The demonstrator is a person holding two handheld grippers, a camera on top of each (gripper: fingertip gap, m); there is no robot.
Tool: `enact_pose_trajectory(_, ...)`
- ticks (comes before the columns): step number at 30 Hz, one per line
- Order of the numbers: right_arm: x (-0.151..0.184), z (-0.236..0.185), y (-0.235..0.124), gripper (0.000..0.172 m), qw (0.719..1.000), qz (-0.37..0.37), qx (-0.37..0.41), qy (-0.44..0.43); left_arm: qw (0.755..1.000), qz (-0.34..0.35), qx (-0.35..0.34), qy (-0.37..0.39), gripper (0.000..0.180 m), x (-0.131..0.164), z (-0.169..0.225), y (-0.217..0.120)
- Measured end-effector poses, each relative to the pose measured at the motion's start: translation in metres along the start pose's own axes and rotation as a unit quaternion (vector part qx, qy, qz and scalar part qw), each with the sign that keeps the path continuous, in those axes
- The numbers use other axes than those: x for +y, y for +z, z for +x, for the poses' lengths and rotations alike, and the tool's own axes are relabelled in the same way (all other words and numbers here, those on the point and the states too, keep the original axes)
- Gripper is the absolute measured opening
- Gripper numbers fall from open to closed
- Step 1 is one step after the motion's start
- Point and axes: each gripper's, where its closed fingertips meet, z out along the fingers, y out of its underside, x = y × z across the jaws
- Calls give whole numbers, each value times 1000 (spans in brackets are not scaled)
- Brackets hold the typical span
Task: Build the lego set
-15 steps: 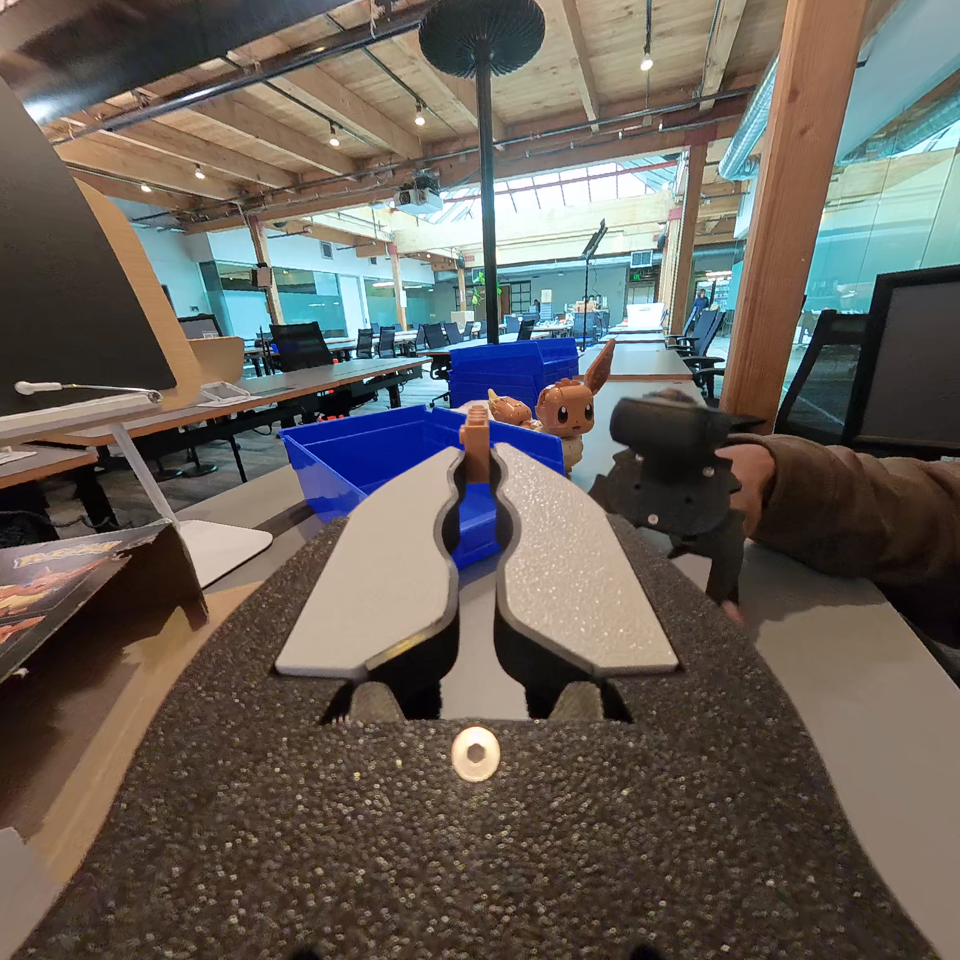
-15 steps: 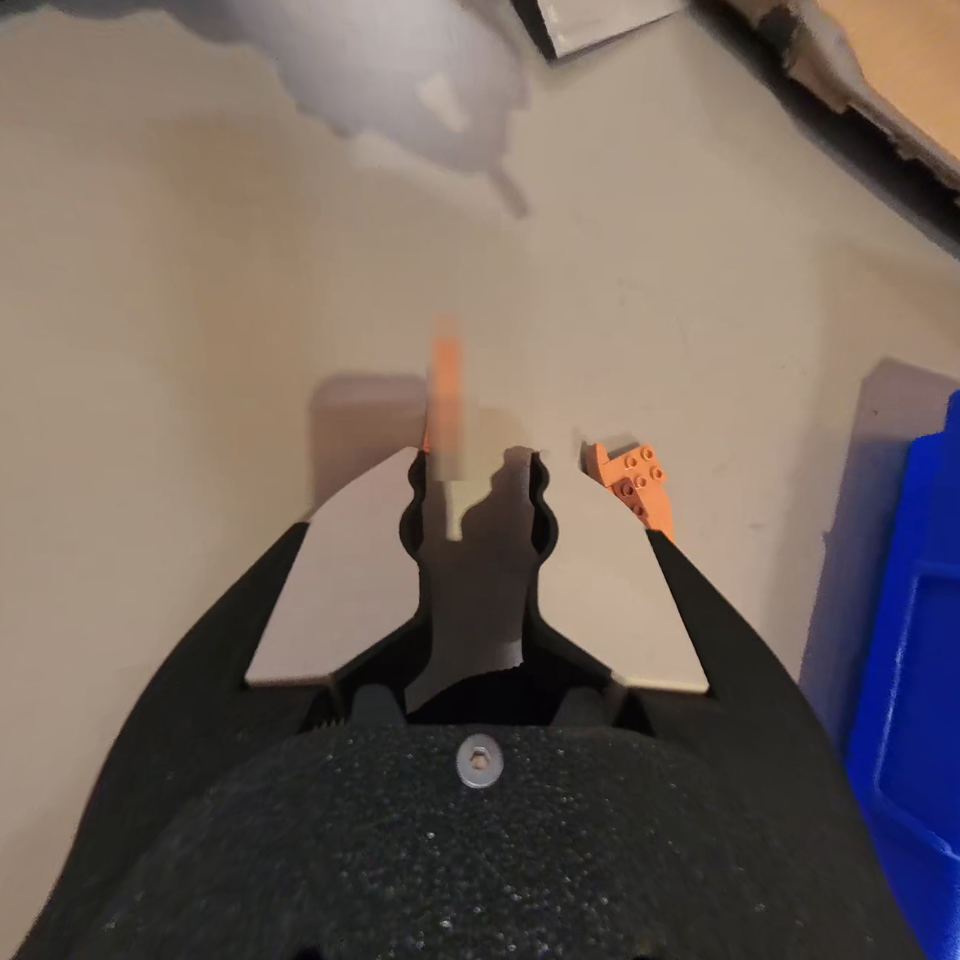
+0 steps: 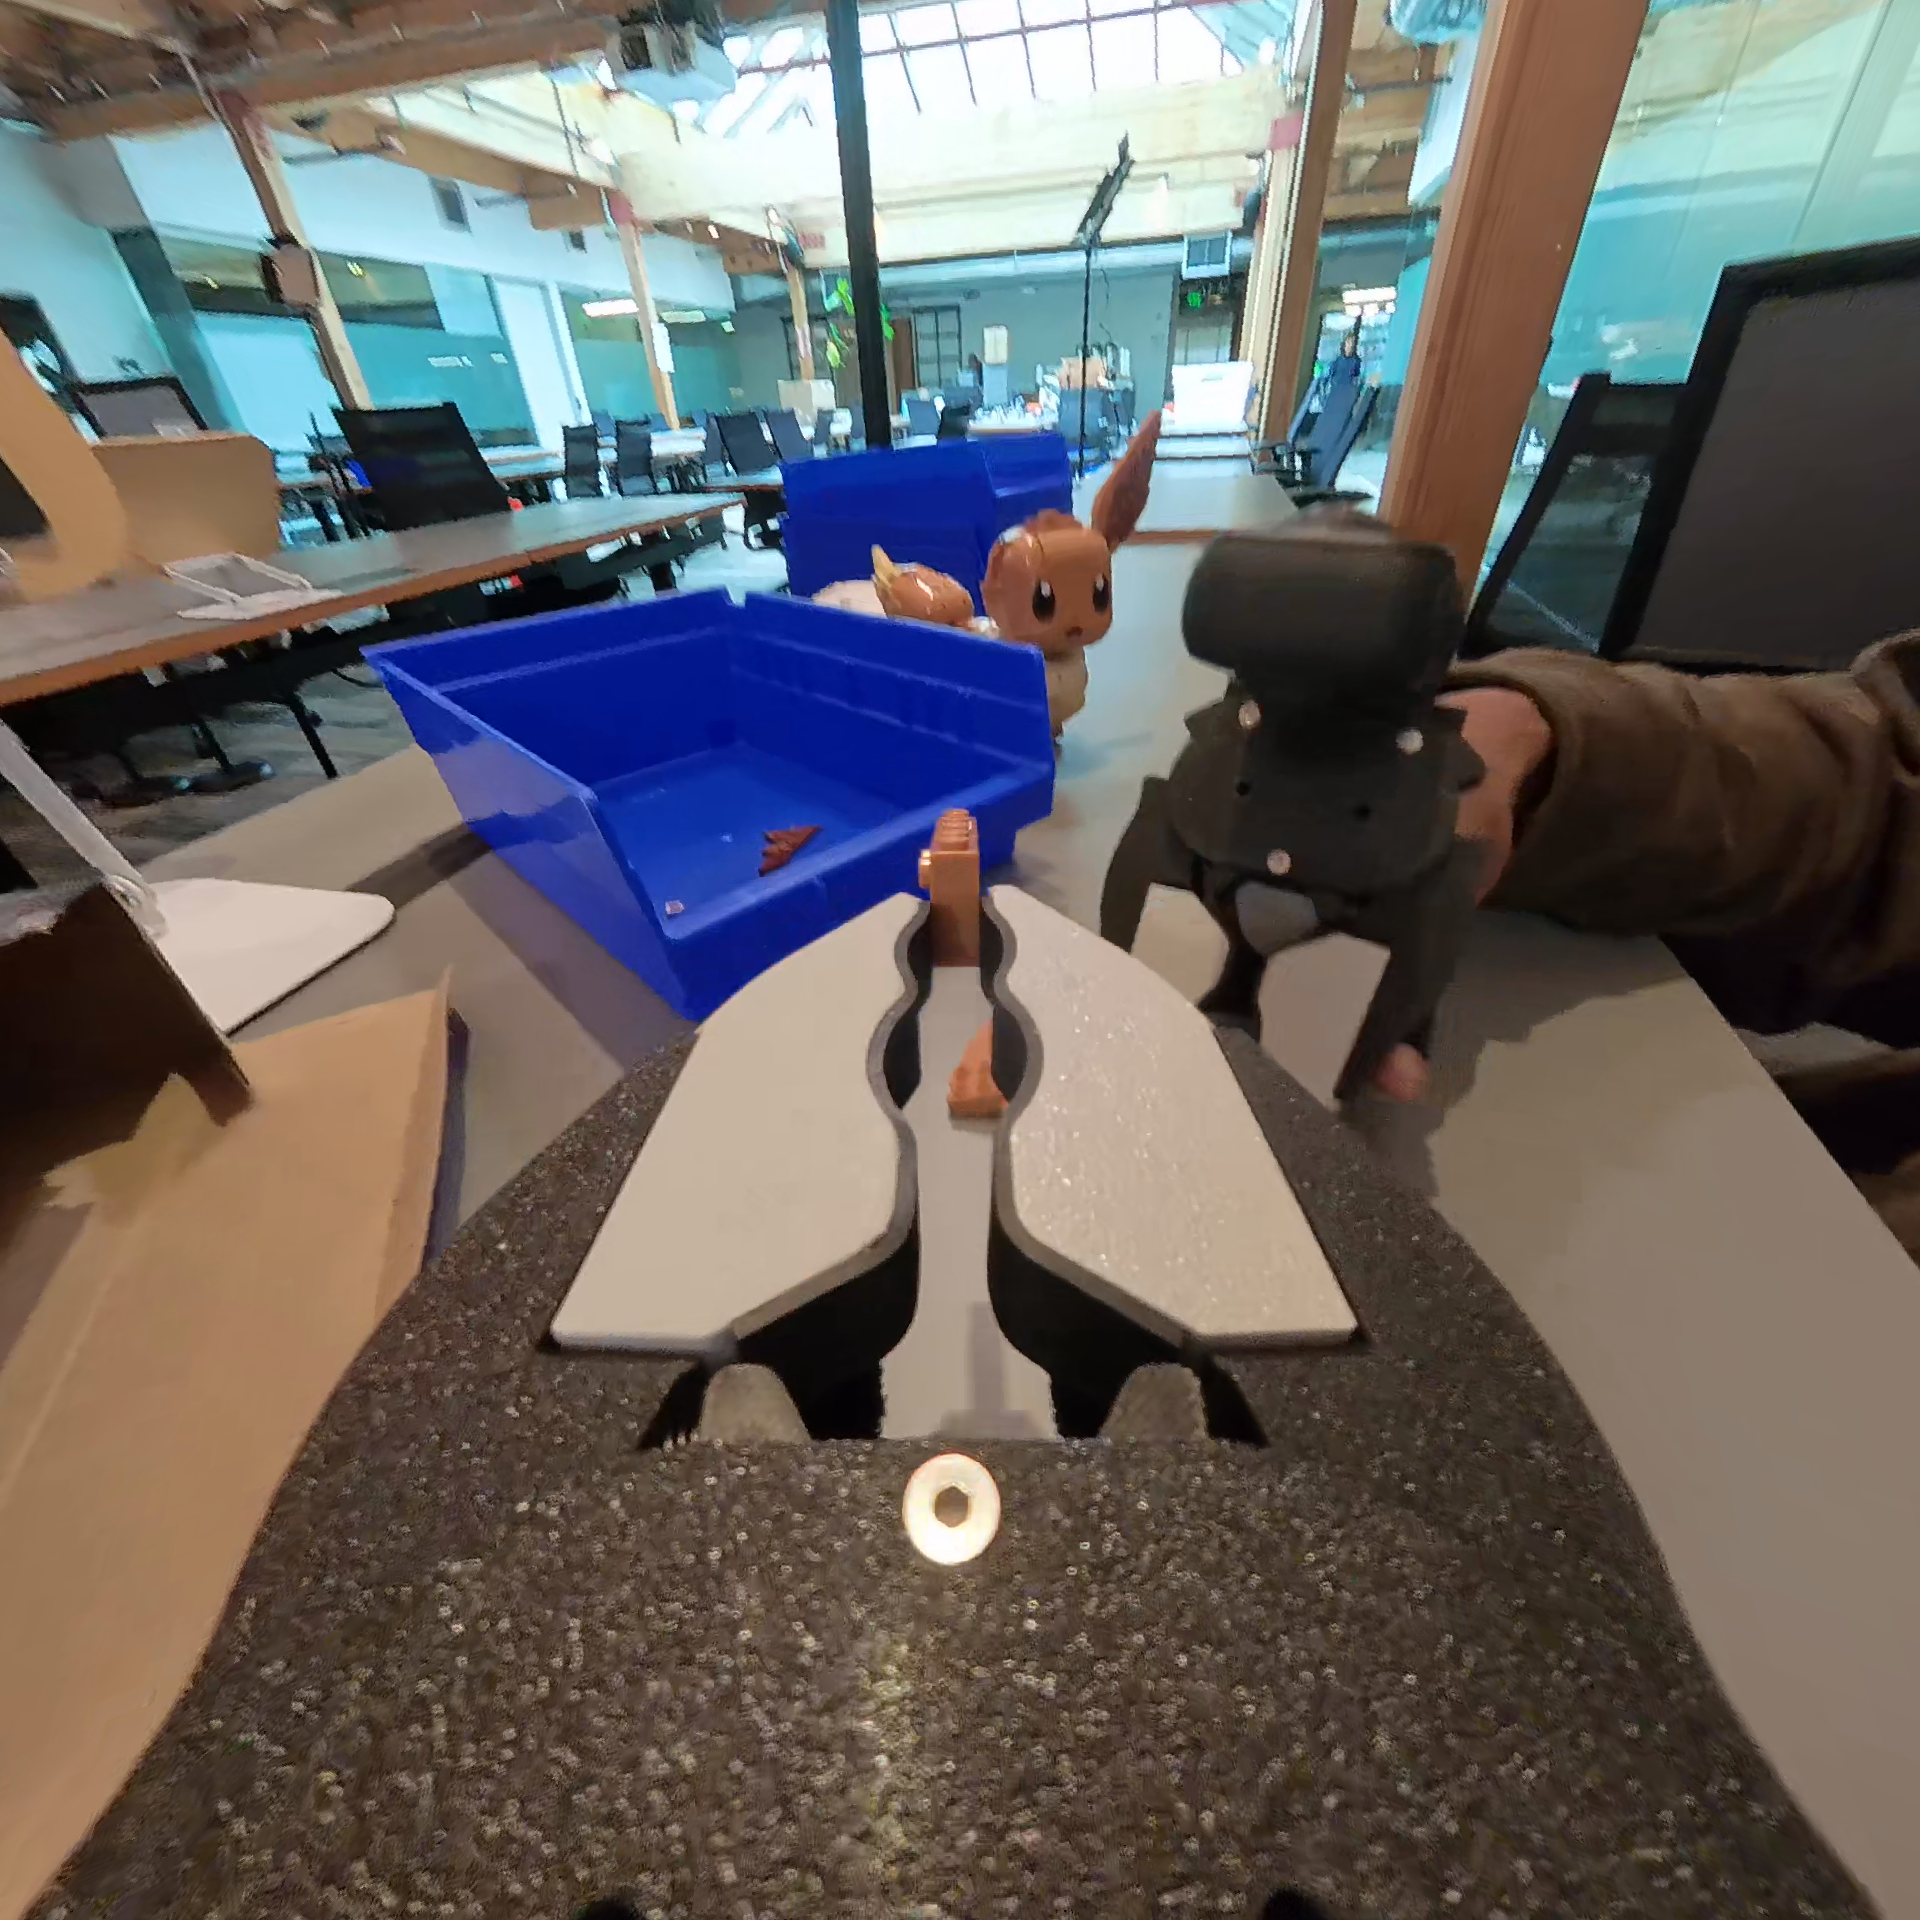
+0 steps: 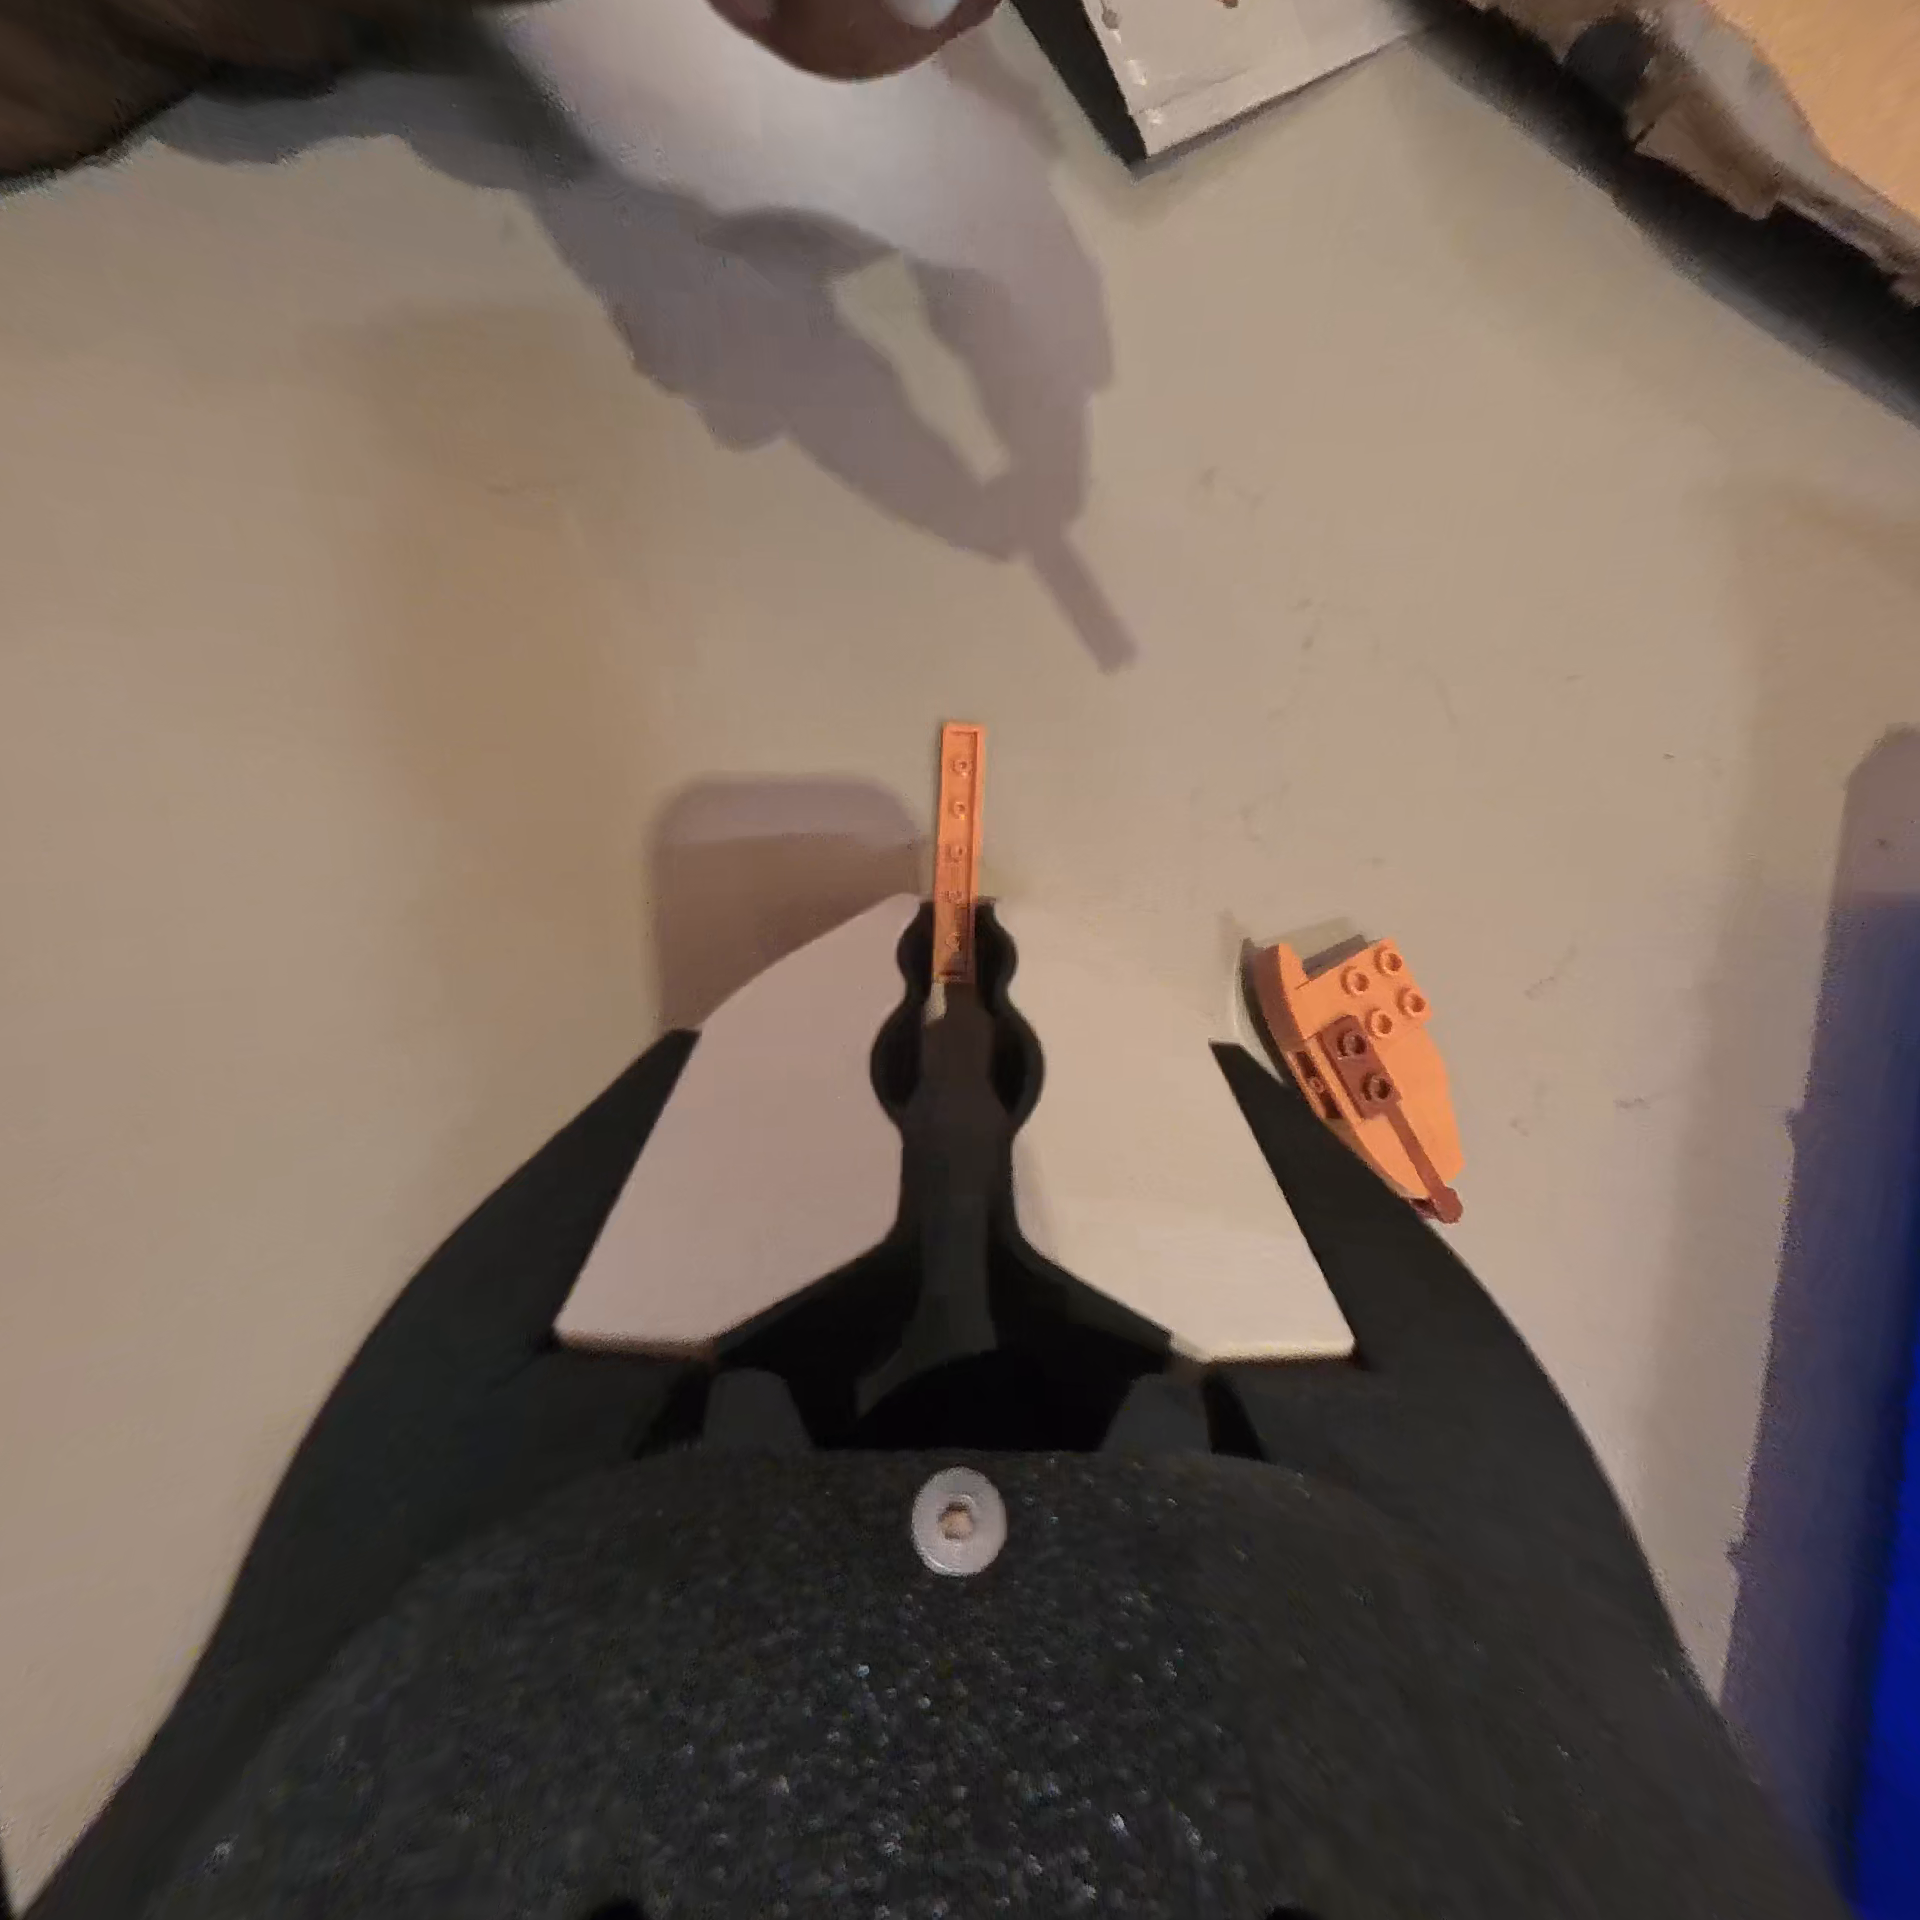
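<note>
Spanning open office, grey desk [image 3: 1558,1247], L tongs [image 3: 954,914] pinching brick [image 3: 954,883], R tongs [image 4: 958,935] pinching plate [image 4: 960,821]

From my left gripper [image 3: 954,914], the blue bin [image 3: 831,914] blocks the way at twelve o'clock, just past the fingertips — its open front faces me. At two o'clock the right gripper [image 3: 1309,1039] stands fingers-down on the table [image 3: 1558,1247]. A cardboard box [image 3: 208,1299] crowds nine o'clock. Bare table runs between bin and right gripper toward the brown toy figure [image 3: 1049,603].

Below my right gripper [image 4: 961,935], open table lies from nine through twelve o'clock; a small orange brick assembly [image 4: 1361,1049] sits close at three — beyond it the bin wall.
</note>
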Motion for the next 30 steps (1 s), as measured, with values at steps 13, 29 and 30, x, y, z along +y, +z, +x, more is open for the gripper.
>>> enact_pose_trajectory(13,2,17,-31,7,997,42,14,-57,972,-230,51,15,8,81,29,-9)
enact_pose_trajectory(29,-21,13,-31,7,966,99,97,-220,946,-309,96,11,33,103,46,-18)
enact_pose_trajectory(30,-24,13,-32,7,959,107,109,-239,952,-290,99,1,33,96,47,-16)
